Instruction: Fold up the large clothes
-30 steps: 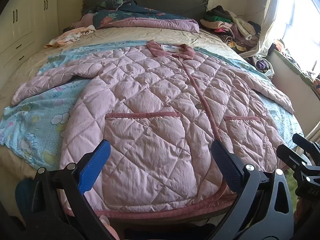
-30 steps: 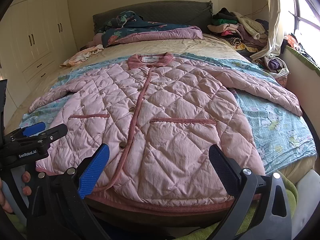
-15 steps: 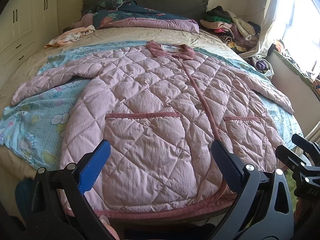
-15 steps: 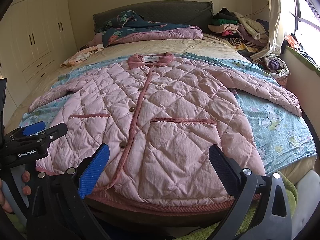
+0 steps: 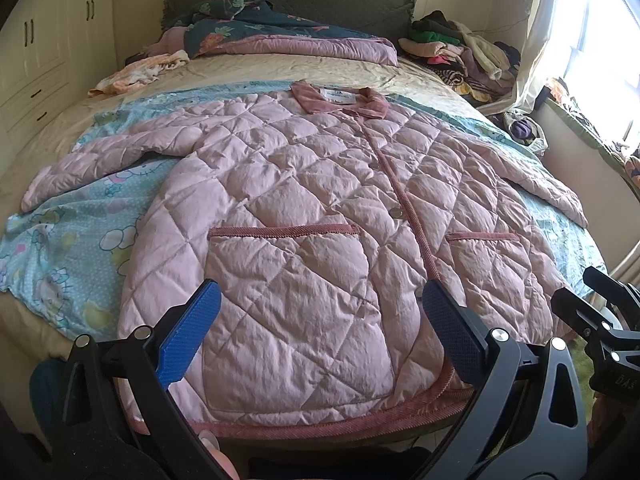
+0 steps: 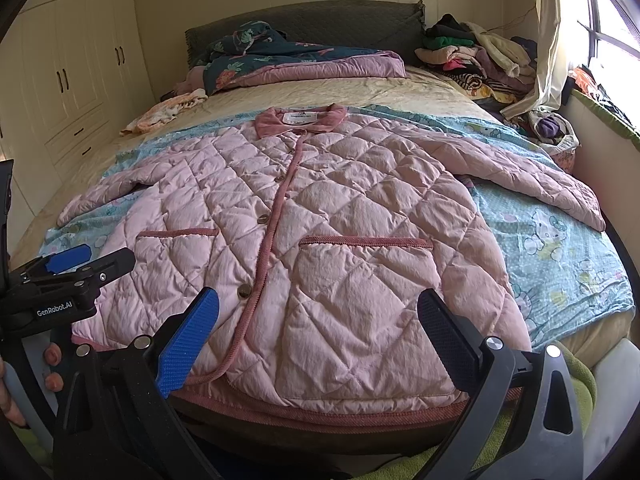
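A large pink quilted jacket [image 5: 304, 216] lies flat and buttoned, front up, on the bed, sleeves spread to both sides, collar toward the headboard. It also fills the right wrist view [image 6: 320, 232]. My left gripper [image 5: 320, 328] is open and empty, held just above the jacket's hem near the left pocket. My right gripper [image 6: 318, 332] is open and empty above the hem by the right pocket. Each gripper shows at the edge of the other's view: the right gripper [image 5: 600, 312] and the left gripper [image 6: 80, 264].
A light blue cartoon sheet [image 5: 68, 236] lies under the jacket. A folded dark floral quilt [image 5: 280, 36] sits at the headboard. A pile of clothes [image 6: 476, 56] is at the far right corner. White wardrobes [image 6: 68, 76] stand on the left, a window on the right.
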Action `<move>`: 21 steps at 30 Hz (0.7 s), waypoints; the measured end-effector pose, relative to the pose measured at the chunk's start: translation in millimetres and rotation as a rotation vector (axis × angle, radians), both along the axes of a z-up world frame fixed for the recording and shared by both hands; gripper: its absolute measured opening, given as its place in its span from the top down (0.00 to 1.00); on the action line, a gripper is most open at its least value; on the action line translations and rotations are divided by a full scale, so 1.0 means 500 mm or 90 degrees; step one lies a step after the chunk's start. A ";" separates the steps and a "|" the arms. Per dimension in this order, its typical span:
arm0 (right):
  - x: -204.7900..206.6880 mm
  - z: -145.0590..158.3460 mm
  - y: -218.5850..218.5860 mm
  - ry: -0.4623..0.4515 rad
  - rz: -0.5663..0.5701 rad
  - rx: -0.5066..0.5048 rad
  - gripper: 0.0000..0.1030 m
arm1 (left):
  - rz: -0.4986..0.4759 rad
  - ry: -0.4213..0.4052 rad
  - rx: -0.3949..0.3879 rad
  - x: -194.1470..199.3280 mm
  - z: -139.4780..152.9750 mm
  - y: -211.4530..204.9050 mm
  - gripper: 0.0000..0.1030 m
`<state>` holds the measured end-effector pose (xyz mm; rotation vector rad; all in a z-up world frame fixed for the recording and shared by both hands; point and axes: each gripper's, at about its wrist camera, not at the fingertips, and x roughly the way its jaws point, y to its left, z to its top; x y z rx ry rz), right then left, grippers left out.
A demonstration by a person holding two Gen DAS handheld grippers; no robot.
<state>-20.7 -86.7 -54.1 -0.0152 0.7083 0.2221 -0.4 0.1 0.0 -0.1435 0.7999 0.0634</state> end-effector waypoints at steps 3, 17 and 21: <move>0.001 0.000 0.000 0.000 0.000 0.000 0.04 | 0.001 0.002 0.001 0.004 0.017 -0.010 0.08; 0.026 -0.002 -0.001 0.012 -0.008 0.005 0.04 | 0.004 0.015 0.002 0.030 0.002 -0.020 0.08; 0.064 0.003 -0.005 0.018 -0.008 0.010 0.04 | 0.004 0.021 0.003 0.063 0.001 -0.006 0.08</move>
